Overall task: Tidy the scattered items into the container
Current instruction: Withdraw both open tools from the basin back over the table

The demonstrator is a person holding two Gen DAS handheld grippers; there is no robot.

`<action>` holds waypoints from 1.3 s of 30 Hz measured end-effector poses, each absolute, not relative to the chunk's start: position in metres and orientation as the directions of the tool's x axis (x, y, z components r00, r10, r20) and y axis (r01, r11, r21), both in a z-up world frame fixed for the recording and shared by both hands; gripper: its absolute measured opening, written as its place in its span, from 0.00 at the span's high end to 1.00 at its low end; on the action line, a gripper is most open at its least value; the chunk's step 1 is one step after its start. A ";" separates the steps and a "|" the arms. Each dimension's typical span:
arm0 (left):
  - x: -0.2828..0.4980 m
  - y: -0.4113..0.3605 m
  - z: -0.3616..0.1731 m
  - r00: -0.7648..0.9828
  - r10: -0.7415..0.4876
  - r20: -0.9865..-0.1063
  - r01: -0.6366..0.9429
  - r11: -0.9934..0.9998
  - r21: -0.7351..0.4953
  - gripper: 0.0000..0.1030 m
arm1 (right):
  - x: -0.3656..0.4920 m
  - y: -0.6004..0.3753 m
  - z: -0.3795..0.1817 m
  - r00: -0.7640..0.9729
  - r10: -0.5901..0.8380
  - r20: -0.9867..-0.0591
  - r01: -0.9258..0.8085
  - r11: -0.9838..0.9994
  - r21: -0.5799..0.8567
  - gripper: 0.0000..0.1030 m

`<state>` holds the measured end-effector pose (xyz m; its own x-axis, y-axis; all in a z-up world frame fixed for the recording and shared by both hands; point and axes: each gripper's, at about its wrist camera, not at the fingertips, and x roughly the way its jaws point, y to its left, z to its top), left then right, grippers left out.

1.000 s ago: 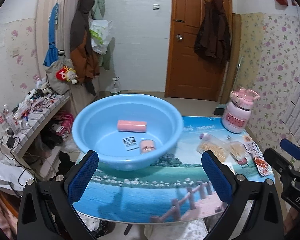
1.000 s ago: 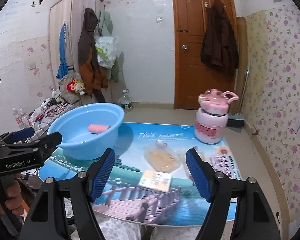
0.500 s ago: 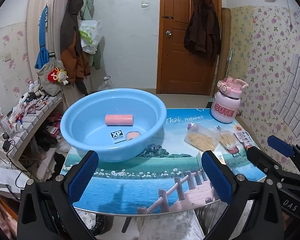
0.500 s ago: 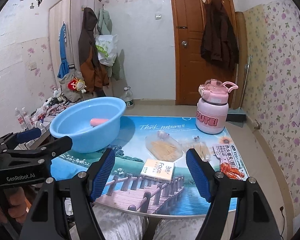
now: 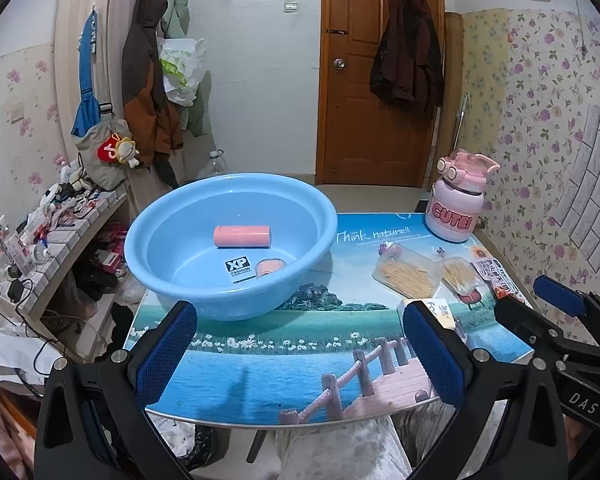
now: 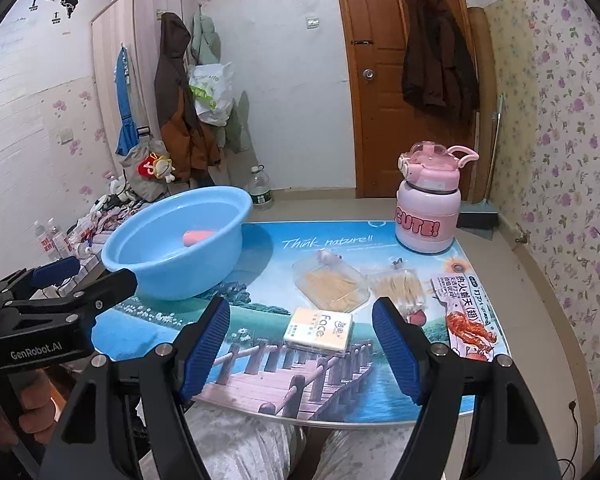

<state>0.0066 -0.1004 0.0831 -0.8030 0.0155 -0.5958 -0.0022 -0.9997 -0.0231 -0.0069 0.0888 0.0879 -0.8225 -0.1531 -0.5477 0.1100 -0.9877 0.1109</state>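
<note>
1. Left tool (image 5: 300, 360) hangs over the near edge of the desk (image 5: 260, 376), pads apart and holding nothing, just short of the blue basin (image 5: 228, 300).
2. Already in the basin – a pink roll (image 5: 242, 236) and a small pink item (image 5: 271, 267) beside a label.
3. Right tool (image 6: 300, 344) is likewise spread wide and empty, lined up on the tissue pack (image 6: 319, 330).
4. Left on the desk, by my reckoning – the tissue pack, two clear packs of sticks (image 6: 332, 286), a snack packet (image 6: 466, 316), perhaps the pink bottle (image 6: 428, 208). Most of the tidying remains.
</note>
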 end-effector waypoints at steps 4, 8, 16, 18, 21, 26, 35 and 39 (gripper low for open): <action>0.008 -0.099 0.083 -0.802 0.017 -0.597 -0.006 -1.000 -0.021 0.00 | -0.008 0.091 0.086 -0.818 -0.158 -0.554 0.104 -0.986 0.127 0.27; 0.007 -0.097 0.083 -0.801 0.019 -0.598 -0.010 -1.000 -0.018 0.00 | -0.009 0.094 0.086 -0.815 -0.158 -0.557 0.095 -0.986 0.140 0.27; 0.005 -0.090 0.082 -0.793 0.037 -0.608 -0.029 -0.999 -0.022 0.00 | -0.009 0.094 0.084 -0.812 -0.164 -0.560 0.102 -0.985 0.141 0.26; 0.004 -0.087 0.080 -0.789 0.035 -0.613 -0.031 -0.999 -0.017 0.00 | -0.009 0.094 0.083 -0.809 -0.166 -0.564 0.102 -0.984 0.144 0.26; 0.002 -0.083 0.079 -0.788 0.038 -0.614 -0.036 -0.999 -0.015 0.00 | -0.009 0.095 0.082 -0.808 -0.169 -0.564 0.104 -0.984 0.147 0.26; 0.000 -0.079 0.074 -0.781 0.037 -0.624 -0.036 -0.999 -0.015 0.00 | -0.009 0.100 0.079 -0.808 -0.147 -0.571 0.079 -0.987 0.143 0.26; -0.002 -0.072 0.067 -0.762 0.035 -0.647 -0.041 -0.999 -0.006 0.00 | -0.013 0.117 0.065 -0.781 -0.138 -0.608 0.016 -0.979 0.202 0.16; -0.002 -0.070 0.066 -0.761 0.036 -0.648 -0.045 -0.999 -0.003 0.00 | -0.013 0.118 0.065 -0.785 -0.125 -0.607 0.011 -0.982 0.187 0.16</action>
